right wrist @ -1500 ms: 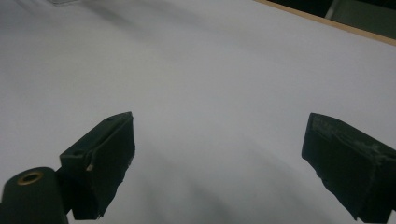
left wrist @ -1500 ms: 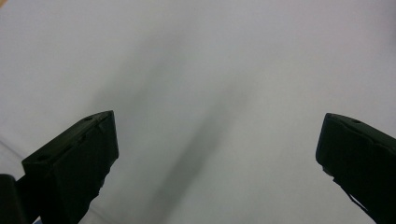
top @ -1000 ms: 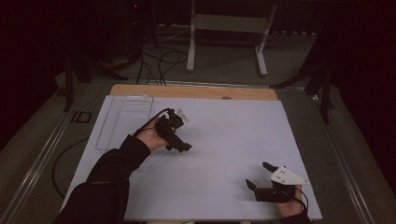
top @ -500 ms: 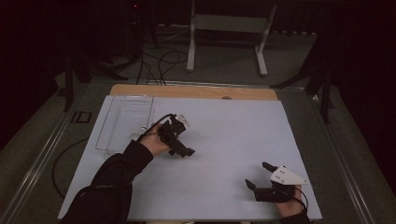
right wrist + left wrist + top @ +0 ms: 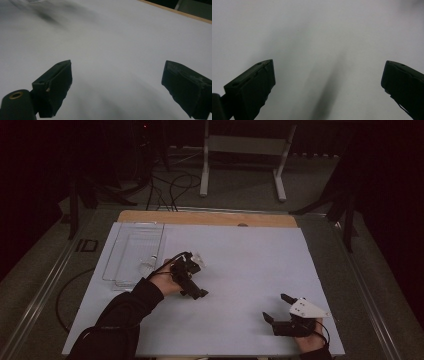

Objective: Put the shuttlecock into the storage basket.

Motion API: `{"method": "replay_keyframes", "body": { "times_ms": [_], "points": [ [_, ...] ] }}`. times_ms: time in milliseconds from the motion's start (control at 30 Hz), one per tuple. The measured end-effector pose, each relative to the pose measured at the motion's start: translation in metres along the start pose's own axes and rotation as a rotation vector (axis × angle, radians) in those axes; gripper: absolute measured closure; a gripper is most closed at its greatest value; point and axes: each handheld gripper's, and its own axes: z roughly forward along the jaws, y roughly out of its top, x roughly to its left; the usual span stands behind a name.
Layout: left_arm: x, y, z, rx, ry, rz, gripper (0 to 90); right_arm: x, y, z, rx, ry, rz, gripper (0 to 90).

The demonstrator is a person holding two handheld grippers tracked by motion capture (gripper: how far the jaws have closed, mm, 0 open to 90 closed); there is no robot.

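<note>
The white table is taking up most of the room, a wooden strip showing along its far edge. A clear plastic tray is lying flat near the far left corner. Just beside it the left gripper is hovering, held in a dark sleeve, its jaws spread wide with bare table between them. Something small and clear seems to be sitting by it, too dim to make out. The right gripper is resting near the front right, well apart, jaws spread too.
</note>
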Motion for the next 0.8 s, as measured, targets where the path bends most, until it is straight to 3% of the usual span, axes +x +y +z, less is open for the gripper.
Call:
{"method": "replay_keyframes", "body": {
  "times_ms": [267,433,800],
  "points": [
    [-0.014,-0.004,0.003,-0.012,-0.033,0.036,0.0,0.0,0.0,0.0,-0.001,-0.001,0.001,9.5],
    [-0.019,-0.011,0.004,-0.029,-0.052,0.036,0.0,0.0,0.0,-0.001,-0.002,-0.001,0.001,9.5],
    [-0.036,-0.031,-0.002,-0.046,-0.047,0.067,0.0,0.0,0.001,-0.001,-0.002,-0.004,0.002,9.5]
  ]
}}
